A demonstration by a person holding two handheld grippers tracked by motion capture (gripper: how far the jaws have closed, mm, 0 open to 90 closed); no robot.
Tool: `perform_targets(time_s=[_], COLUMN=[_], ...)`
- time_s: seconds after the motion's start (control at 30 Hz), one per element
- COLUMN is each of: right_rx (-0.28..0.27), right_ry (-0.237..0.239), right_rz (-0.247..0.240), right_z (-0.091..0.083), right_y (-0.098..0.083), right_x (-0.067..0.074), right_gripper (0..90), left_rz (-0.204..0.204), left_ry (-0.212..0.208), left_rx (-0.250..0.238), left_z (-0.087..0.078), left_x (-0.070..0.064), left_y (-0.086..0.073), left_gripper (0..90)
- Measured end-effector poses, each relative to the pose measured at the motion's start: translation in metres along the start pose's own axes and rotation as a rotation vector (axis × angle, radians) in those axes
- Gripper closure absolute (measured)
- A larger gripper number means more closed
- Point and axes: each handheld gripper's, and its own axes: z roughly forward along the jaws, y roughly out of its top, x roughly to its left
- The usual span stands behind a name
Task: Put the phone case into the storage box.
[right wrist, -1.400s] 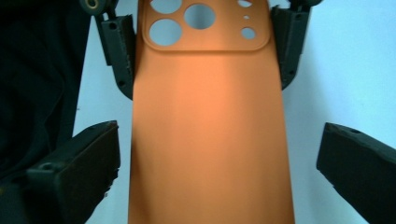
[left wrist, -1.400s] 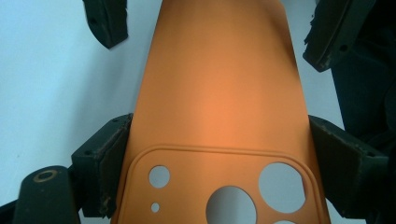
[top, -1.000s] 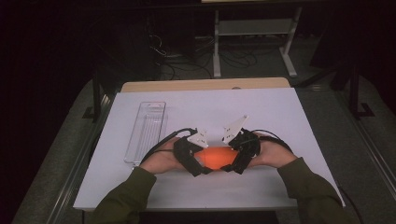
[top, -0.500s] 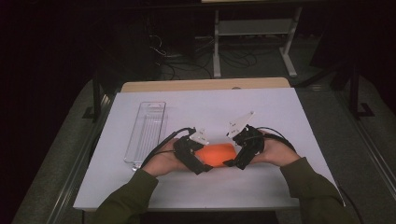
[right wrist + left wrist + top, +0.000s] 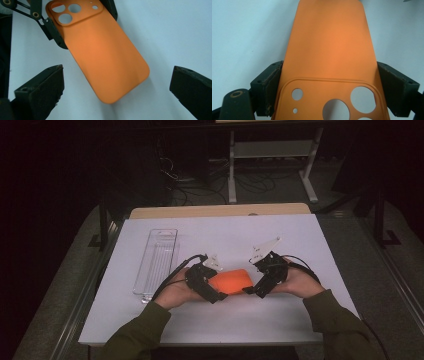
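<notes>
The orange phone case (image 5: 231,280) sits near the middle of the white table (image 5: 310,245), between the 2 grippers. The left gripper (image 5: 329,82) has its jaws clamped on the case's camera-cutout end. The right gripper (image 5: 115,87) has its jaws spread wide, either side of the case's plain end and clear of it. The step looks like a handover or two-ended hold. Next, the right jaws would need to close squarely on that free end. A clear tray (image 5: 157,262) lies to the left.
</notes>
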Motion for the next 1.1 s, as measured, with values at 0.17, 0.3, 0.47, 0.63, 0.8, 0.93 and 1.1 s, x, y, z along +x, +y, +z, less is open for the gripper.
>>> perform_targets(time_s=[0.17,0.3,0.47,0.63,0.8,0.93,1.1], right_rx=[-0.018,-0.038,-0.055,-0.061,-0.078,-0.104,-0.119], right_ry=[-0.022,-0.039,-0.104,-0.144,-0.182,-0.208,-0.220], right_rz=[0.077,0.136,0.162,0.222,0.254,0.287,0.322], right_z=[-0.003,-0.007,-0.015,-0.019,-0.021,-0.021,-0.021], right_y=[-0.007,-0.010,-0.015,-0.020,-0.026,-0.032,-0.039], right_x=[-0.002,-0.004,-0.004,0.000,0.003,0.004,0.009], right_gripper=[0.0,0.0,0.0,0.0,0.0,0.0,0.0], left_rz=[-0.029,-0.044,-0.060,-0.076,-0.082,-0.083,-0.102], left_ry=[0.034,0.042,0.053,0.063,0.080,0.099,0.117], left_rx=[-0.016,-0.028,-0.047,-0.053,-0.051,-0.033,-0.033], left_z=[-0.003,-0.005,-0.007,-0.010,-0.010,-0.010,-0.008], left_x=[0.005,0.007,0.009,0.011,0.011,0.012,0.010], left_y=[-0.001,-0.001,-0.001,-0.002,-0.002,-0.003,-0.004], left_gripper=[15.0,15.0,15.0,15.0,15.0,15.0,15.0])
